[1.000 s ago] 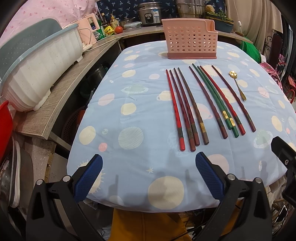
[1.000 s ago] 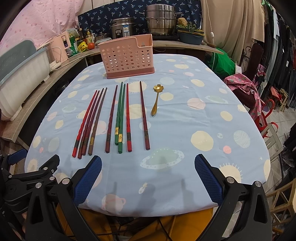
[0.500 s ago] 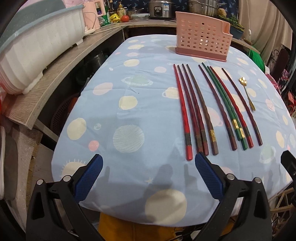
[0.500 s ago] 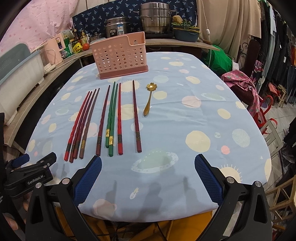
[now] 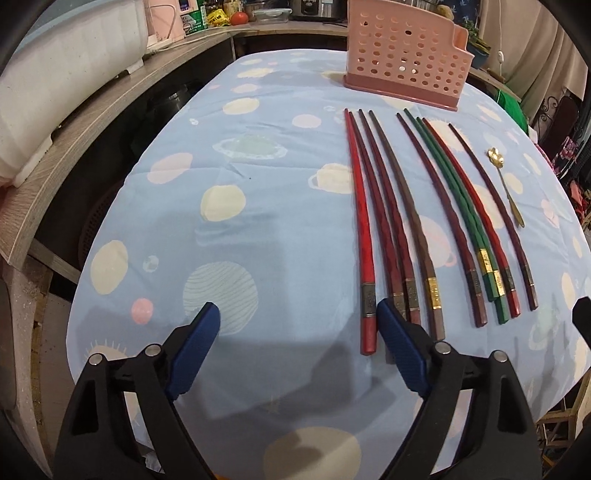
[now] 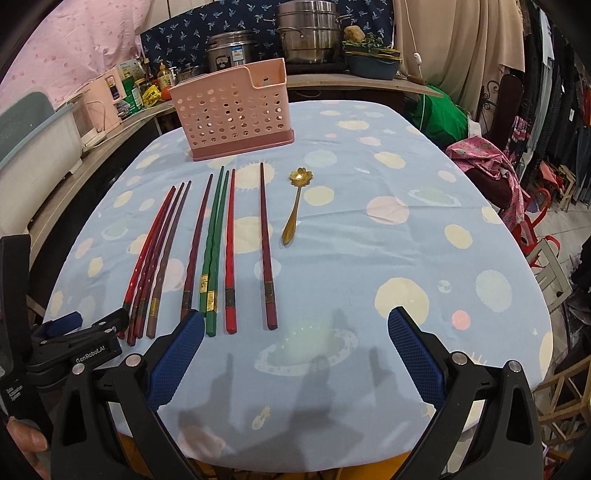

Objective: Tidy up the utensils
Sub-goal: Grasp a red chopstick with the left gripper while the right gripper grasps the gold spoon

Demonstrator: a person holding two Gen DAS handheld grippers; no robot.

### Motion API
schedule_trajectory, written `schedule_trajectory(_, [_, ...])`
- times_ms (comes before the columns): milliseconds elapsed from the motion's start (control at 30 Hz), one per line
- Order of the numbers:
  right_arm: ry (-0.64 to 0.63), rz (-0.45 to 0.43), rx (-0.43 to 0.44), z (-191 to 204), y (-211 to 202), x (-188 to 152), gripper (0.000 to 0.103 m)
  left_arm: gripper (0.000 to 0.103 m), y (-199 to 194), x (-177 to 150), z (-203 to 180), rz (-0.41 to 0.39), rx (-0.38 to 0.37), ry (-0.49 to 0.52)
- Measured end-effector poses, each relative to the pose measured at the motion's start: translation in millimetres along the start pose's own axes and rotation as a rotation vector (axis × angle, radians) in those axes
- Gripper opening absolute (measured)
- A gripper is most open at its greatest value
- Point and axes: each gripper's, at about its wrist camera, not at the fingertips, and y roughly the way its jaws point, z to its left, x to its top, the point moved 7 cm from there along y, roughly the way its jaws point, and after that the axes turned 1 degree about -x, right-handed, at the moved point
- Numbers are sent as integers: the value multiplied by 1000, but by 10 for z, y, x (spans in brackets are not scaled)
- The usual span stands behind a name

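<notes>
Several chopsticks lie side by side on the blue planet-print tablecloth [image 5: 258,206]: a left group led by a bright red chopstick [image 5: 360,236], and a right group with two green chopsticks [image 6: 214,240]. A gold flower spoon [image 6: 295,203] lies to their right. A pink perforated utensil holder [image 6: 232,109] stands at the far end, also in the left wrist view [image 5: 402,59]. My left gripper [image 5: 299,343] is open and empty, its right finger over the near ends of the left group. My right gripper [image 6: 295,350] is open and empty near the right group's ends.
A wooden counter [image 5: 74,122] with a white tub [image 5: 55,74] runs along the left. Pots and bottles stand behind the table [image 6: 306,33]. Clothes and a red chair [image 6: 517,206] are at the right. The left gripper shows in the right wrist view [image 6: 74,339].
Both grippers have moved forward and lower over the table. The left gripper now reaches the near ends of the left chopsticks. Nothing on the table has moved.
</notes>
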Motion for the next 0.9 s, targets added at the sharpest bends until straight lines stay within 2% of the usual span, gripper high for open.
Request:
schedule_trajectory(267, [17, 1, 2, -73, 223, 192, 85, 70, 27, 68, 12, -6, -7, -4])
schedule_trajectory(367, [35, 13, 8, -114, 357, 273, 76, 61, 32, 105, -1, -9, -10, 4])
schedule_trajectory(433, [45, 18, 15, -129, 443, 334, 70, 51, 34, 139, -17, -11, -12, 12])
schedule_trajectory(567, [44, 25, 13, -126, 616, 470, 61, 42, 49, 188, -31, -8, -18, 17])
schedule_trajectory(633, [45, 35, 14, -115, 713, 519, 52, 31, 52, 210, -26, -6, -19, 18])
schedule_trajectory(900, [33, 62, 10, -40, 1009, 569, 35, 18, 59, 251, 22, -1, -22, 7])
